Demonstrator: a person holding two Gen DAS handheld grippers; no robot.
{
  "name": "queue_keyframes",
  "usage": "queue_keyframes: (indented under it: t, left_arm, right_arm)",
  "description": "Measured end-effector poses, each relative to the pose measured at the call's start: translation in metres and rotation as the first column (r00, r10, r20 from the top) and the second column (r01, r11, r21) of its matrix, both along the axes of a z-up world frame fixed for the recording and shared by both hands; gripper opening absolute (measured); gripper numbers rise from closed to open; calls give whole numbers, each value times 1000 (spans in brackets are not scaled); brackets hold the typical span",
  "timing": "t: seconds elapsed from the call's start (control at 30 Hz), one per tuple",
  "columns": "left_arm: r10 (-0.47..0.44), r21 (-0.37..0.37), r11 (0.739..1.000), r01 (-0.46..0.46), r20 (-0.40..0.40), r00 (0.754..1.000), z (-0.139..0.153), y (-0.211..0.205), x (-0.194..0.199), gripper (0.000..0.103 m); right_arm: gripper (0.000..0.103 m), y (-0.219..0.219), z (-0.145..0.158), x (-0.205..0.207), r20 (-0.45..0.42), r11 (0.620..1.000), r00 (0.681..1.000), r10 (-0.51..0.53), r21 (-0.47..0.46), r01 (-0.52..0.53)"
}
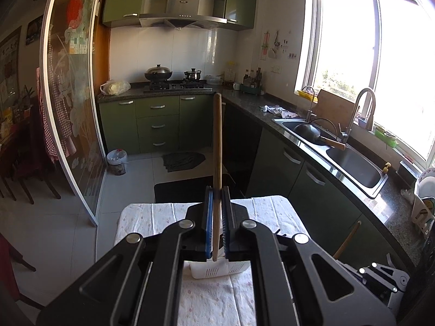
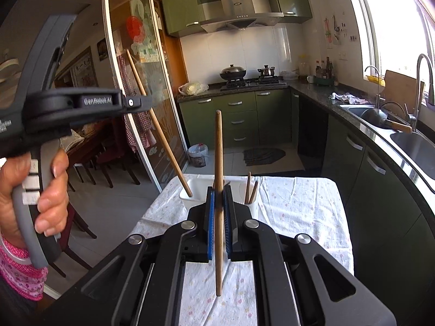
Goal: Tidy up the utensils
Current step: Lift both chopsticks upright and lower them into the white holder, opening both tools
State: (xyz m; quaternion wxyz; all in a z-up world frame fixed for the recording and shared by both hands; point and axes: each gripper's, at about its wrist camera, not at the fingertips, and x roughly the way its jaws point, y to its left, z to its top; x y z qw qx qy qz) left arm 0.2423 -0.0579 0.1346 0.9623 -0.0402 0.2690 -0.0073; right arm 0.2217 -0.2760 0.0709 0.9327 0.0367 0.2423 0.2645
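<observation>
1. White tablecloth (image 2: 299, 206), printed with small pink flowers.
2. White plastic slotted utensil holder (image 1: 217, 270).
3. Brown wooden chopstick (image 2: 218, 190), clamped between blue-padded black jaws.
4. Olive-green kitchen cabinets (image 1: 157, 125), fitted with silver handles.
5. Red-and-white checked apron (image 1: 51, 125).

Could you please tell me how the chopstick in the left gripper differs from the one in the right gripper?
The left chopstick hangs with its lower end at the white holder; the right chopstick ends over bare tablecloth. From the right wrist, the left one leans, the right one is upright. Both are wooden, each pinched by a shut gripper, left and right.
</observation>
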Motion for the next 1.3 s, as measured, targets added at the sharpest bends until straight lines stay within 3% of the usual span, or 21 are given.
queue_keyframes:
  t: [0.2, 0.4, 0.8, 1.07, 1.3]
  left_arm:
    - [-3, 4, 1000, 3, -7, 1000, -6, 0, 8, 6]
    - [-5, 27, 1000, 6, -2, 1000, -14, 0, 16, 6]
    - [-17, 34, 999, 19, -64, 998, -56, 5, 40, 6]
    - [-13, 13, 1000, 14, -108, 994, -87, 14, 48, 6]
    - [-5, 21, 1000, 8, -118, 993, -96, 13, 52, 6]
  right_arm:
    - [7, 4, 37, 19, 128, 996, 990, -65, 67, 57]
    - [7, 13, 50, 47, 207, 988, 971, -121, 115, 99]
    - [7, 35, 15, 96, 160, 990, 979, -127, 81, 115]
    - [7, 42, -7, 107, 133, 992, 983, -123, 55, 116]
    - [7, 49, -17, 110, 130, 993, 985, -117, 36, 113]
